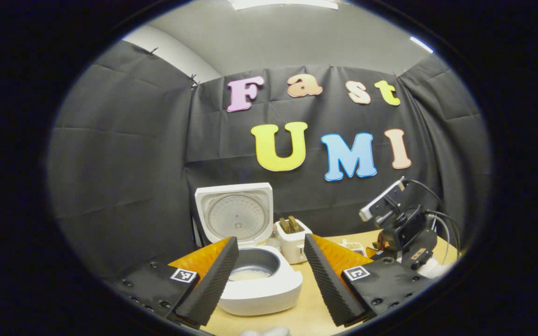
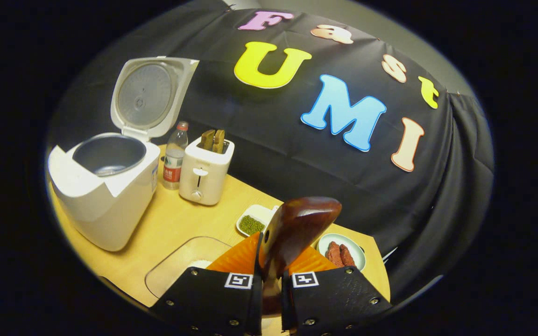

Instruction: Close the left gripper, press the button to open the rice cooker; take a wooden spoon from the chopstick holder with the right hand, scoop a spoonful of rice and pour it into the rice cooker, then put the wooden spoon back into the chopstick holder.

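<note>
Left gripper view: the left gripper (image 1: 270, 275) is wide open and holds nothing. The cooker (image 1: 262, 284) is open, with rice in its pot.

Right gripper view: the right gripper (image 2: 271, 280) squeezes the spoon (image 2: 297, 228). I think only putting the spoon back is left

A white toaster (image 2: 204, 173) holds toast; beside it a bottle (image 2: 174, 156), and perhaps sausages (image 2: 339, 254) on a plate.
</note>
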{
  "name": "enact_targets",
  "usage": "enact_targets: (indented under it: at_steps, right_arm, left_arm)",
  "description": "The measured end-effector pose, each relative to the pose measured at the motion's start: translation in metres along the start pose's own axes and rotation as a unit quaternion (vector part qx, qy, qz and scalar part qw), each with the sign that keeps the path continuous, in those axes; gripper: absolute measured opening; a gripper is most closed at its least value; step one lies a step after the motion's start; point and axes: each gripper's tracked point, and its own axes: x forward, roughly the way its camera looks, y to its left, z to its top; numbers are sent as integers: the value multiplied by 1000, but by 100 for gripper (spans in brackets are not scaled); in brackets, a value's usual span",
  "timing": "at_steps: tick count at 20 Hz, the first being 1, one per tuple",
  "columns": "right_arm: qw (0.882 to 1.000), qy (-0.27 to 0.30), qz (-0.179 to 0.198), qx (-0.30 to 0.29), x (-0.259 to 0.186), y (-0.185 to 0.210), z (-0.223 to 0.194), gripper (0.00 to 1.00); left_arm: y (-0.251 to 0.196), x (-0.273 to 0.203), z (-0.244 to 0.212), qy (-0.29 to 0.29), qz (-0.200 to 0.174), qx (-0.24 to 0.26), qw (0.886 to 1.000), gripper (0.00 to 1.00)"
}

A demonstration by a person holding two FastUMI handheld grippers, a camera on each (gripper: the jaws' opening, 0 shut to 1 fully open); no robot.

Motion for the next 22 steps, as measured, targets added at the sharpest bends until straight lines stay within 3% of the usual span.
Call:
enact_targets:
  at_steps: [7,16,22]
  right_arm:
    - [999,49,-3,-19,14,19,-47,17]
    - [994,84,31,64,15,51,-58,17]
    - [982,93,67,150,11,77,-45,17]
  left_arm:
    - [8,2,-12,13,1,1,1000,99]
    - [16,2,-24,27,0,-3,1000,98]
    - [22,1,-24,28,4,2,1000,99]
